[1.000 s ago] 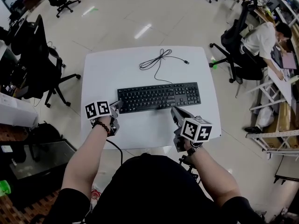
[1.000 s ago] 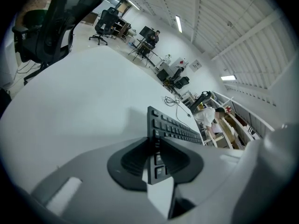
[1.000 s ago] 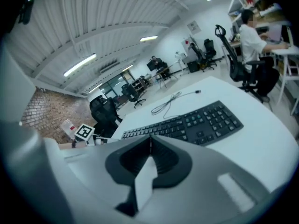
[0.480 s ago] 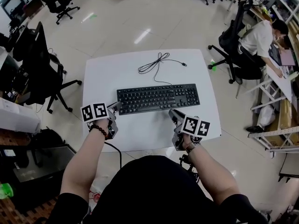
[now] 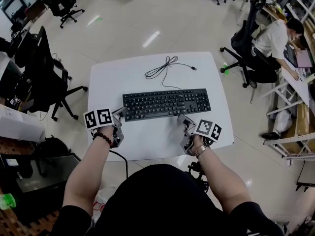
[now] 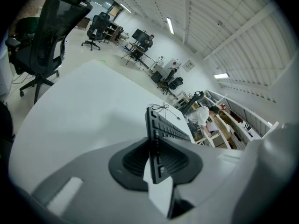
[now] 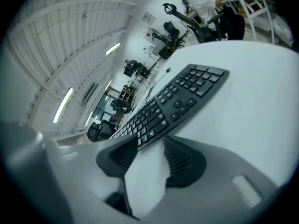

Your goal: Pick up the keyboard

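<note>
A black keyboard (image 5: 166, 103) lies across the middle of the white table (image 5: 113, 77), its cable (image 5: 162, 65) coiled behind it. My left gripper (image 5: 121, 113) is at the keyboard's front left corner. In the left gripper view that end of the keyboard (image 6: 166, 125) stands edge-on between the jaws of the left gripper (image 6: 156, 146), with a pad close on each side. My right gripper (image 5: 184, 120) is at the front edge near the right end. Its jaws are opening. The right gripper (image 7: 152, 146) has only bare table between its pads, and the keyboard (image 7: 177, 101) is just beyond the tips.
A black office chair (image 5: 47, 75) stands left of the table. Another chair (image 5: 246, 38) and a seated person (image 5: 268, 43) are at the right, beside a desk. The table's near edge is right under my hands.
The right gripper has rolled, sunk toward the keyboard's front edge and opened its jaws. The left gripper has stayed at the left corner, its jaws a little narrower.
</note>
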Tool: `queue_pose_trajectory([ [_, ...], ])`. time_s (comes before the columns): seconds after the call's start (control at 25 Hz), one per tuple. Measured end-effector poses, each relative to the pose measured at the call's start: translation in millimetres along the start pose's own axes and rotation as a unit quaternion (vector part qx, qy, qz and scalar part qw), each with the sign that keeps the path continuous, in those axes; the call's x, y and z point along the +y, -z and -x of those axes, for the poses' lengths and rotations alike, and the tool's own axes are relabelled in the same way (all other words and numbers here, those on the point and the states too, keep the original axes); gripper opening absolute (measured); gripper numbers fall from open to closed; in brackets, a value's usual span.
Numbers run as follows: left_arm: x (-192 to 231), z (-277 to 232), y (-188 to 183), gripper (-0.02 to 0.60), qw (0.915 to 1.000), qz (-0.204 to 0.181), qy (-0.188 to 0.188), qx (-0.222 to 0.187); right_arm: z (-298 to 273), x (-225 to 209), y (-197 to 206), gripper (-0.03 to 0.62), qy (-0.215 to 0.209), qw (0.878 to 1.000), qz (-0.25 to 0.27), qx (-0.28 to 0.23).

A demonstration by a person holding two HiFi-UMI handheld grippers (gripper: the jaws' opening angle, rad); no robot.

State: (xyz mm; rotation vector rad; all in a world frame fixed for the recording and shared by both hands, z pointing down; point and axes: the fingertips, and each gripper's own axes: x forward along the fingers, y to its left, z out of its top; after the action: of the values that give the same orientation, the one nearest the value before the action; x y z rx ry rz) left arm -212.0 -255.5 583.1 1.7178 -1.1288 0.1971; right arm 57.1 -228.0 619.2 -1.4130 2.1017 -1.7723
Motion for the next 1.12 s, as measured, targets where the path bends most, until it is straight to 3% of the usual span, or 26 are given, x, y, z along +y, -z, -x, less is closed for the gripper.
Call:
queue_pose_trajectory([
  [0.2, -6.0, -1.0, -0.2, 0.072, 1.0000, -0.002, -0.005, 0.002, -11.1, -14.6, -9.7, 0.220, -0.030, 0.996, -0.084, -0.031],
  [0.6, -9.7, 1.9, -2.3, 0.072, 0.9999, -0.011, -0.006, 0.009, -34.3, -33.4, -34.4, 0.222, -0.099, 0.971, -0.193, -0.102],
  [0.92, -14.4, 2.8, -1.5, 0.072, 0.9999, -0.012, -0.004, 0.009, -38.8, -36.9, -43.2, 0.149, -0.109, 0.966, -0.204, -0.115],
  [1.12, -15.9, 3.4, 1.4, 0.078, 1.0000, -0.001, 0.000, -0.001, -27.0, -27.8, -49.0, 0.114, -0.113, 0.973, -0.168, -0.111],
])
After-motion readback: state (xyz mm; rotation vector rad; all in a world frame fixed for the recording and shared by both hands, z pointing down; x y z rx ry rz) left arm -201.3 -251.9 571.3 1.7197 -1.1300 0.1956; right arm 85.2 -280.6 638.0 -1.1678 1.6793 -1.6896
